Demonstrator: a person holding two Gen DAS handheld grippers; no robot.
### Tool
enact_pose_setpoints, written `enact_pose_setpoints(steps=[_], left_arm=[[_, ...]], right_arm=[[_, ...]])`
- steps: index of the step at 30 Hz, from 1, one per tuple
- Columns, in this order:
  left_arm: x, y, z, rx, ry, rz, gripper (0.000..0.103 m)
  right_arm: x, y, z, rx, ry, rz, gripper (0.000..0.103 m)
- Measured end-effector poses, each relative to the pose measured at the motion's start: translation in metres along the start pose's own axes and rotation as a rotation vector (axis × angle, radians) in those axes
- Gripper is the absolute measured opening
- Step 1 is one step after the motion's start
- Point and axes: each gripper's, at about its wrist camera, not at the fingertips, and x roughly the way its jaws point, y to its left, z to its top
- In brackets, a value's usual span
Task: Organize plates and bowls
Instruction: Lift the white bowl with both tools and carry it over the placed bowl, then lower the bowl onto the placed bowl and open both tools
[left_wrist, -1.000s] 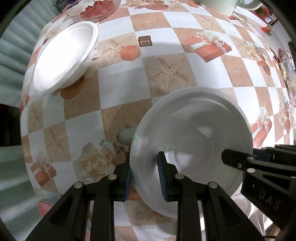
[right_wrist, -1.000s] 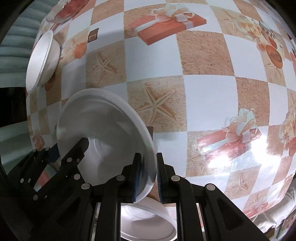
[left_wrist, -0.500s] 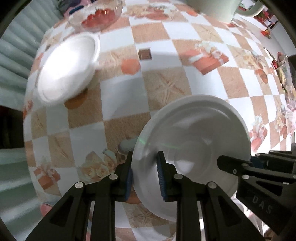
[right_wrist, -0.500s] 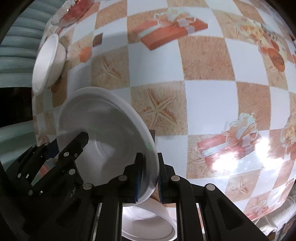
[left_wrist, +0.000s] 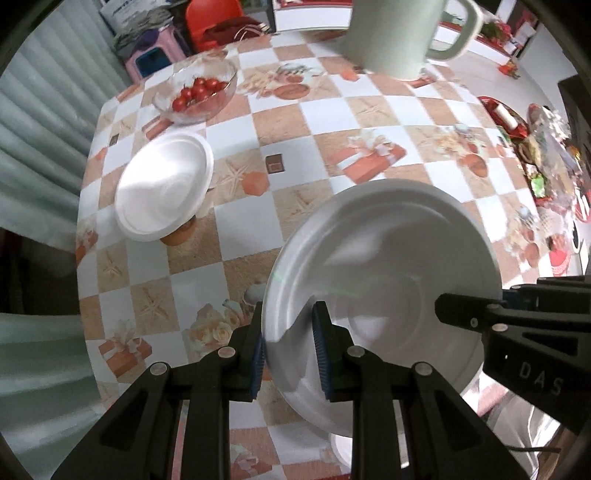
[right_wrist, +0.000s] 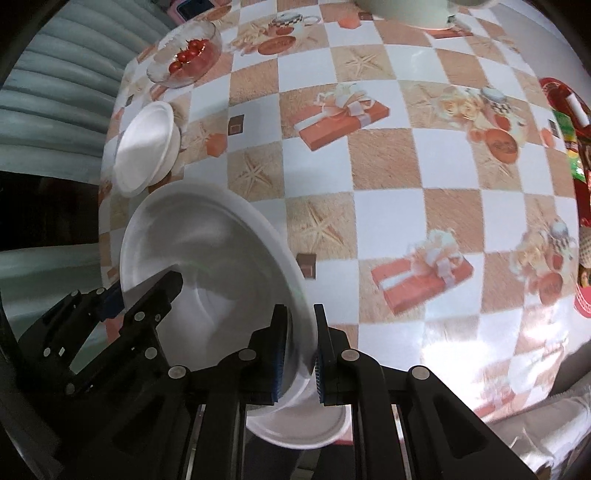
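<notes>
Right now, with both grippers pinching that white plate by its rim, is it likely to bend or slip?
The white plate looks thin and foam-like, so probably light and slightly bendy. Left gripper and right gripper grip opposite edges, likely steadying it. Hard pinching might dent the rim.

Home dining table (left_wrist: 280, 122) — tomato bowl (left_wrist: 195, 92)

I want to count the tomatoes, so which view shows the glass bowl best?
The left wrist view: the glass bowl sits nearer and larger there, its tomatoes seen from above. In the right wrist view the bowl is smaller, pushed towards the top left edge and more distorted, so its tomatoes blur together.
</notes>
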Motion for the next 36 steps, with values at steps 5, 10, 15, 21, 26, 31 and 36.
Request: enact_pose_setpoints(steps=[5,10,15,21,26,31,36], left_arm=[[-0.01,-0.015,-0.026,0.063,-0.007,-0.007,0.026],[-0.007,-0.032,-0.057,0.103,0.04,-0.028,0.026],[0.0,-0.048,-0.078,0.185,0.079,-0.036,0.026],[0.015,-0.054,-0.089,0.191,0.133,-0.062,0.026],[0.023,-0.055,-0.093,0.199,0.151,-0.061,0.026],[0.03,-0.054,-0.099,0.191,0.173,-0.07,0.027],[0.032,-0.053,-0.102,0.184,0.185,-0.072,0.044]], right_arm=[[-0.009,-0.01,-0.038,0.038,0.01,-0.006,0.016],[0.002,-0.02,-0.073,0.076,0.05,-0.026,0.016],[0.013,-0.031,-0.098,0.106,0.088,-0.038,0.016],[0.026,-0.038,-0.109,0.123,0.112,-0.052,0.016],[0.034,-0.037,-0.11,0.114,0.124,-0.057,0.016],[0.042,-0.037,-0.11,0.109,0.141,-0.061,0.016],[0.047,-0.029,-0.107,0.096,0.149,-0.066,0.017]])
